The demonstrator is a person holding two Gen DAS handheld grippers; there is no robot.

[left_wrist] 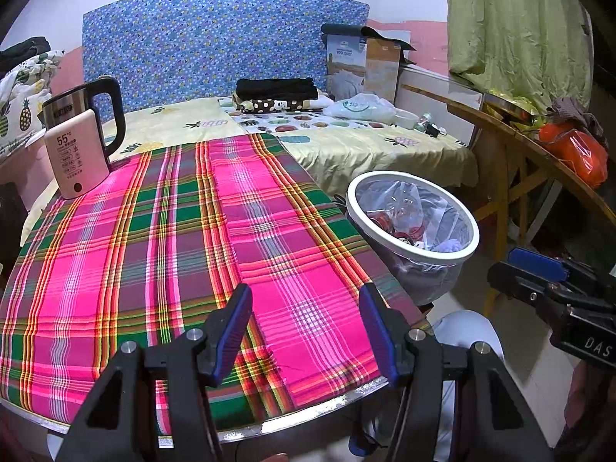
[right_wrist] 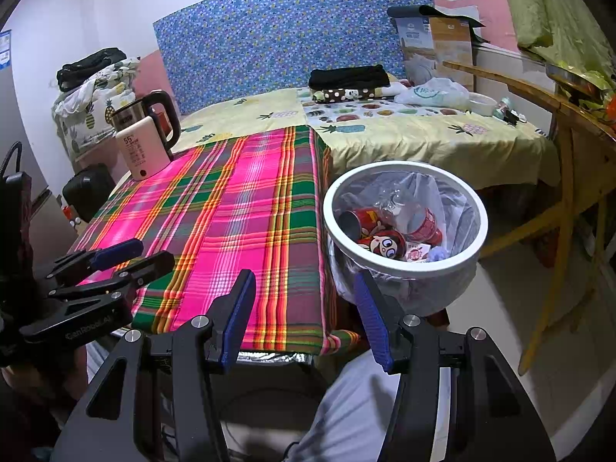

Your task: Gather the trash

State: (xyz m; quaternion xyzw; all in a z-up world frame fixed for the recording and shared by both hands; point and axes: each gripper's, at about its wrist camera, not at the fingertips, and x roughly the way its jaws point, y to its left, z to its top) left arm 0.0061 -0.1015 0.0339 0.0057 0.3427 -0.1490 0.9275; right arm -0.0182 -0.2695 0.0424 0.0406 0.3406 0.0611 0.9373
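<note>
Nearest the lens in each wrist view are two black fingers tipped with blue ribbed pads. On the left gripper [left_wrist: 306, 331] the jaws stand spread with nothing between them, above the near edge of the desk [left_wrist: 300, 421], which is covered by a pink, green and yellow plaid cloth [left_wrist: 184, 254]. On the right gripper [right_wrist: 302, 317] the jaws are likewise spread and empty, poised over the desk's near right corner. Each gripper also appears at the margin of the other's view.

A white-rimmed trash bin [right_wrist: 404, 265], lined with a clear plastic bag, stands just beside the desk's right edge. Inside it lie a clear plastic bottle with a red label [right_wrist: 417, 221], a red can [right_wrist: 356, 221], a red cartoon-printed can or packet [right_wrist: 385, 244] and smaller scraps. No trash shows on the cloth.

At the far left corner of the desk stands an electric kettle [left_wrist: 79, 142] with a steel body, a black handle and a pale panel marked "55". Beyond the desk is a bed [left_wrist: 365, 142] with yellow fruit-print sheets, carrying folded dark clothes [left_wrist: 277, 90] and a white plastic bag [left_wrist: 362, 109], backed by a blue patterned headboard [left_wrist: 215, 42]. A wooden table [left_wrist: 519, 142] occupies the right side. The person's light trouser leg [right_wrist: 354, 412] shows below the right gripper.
</note>
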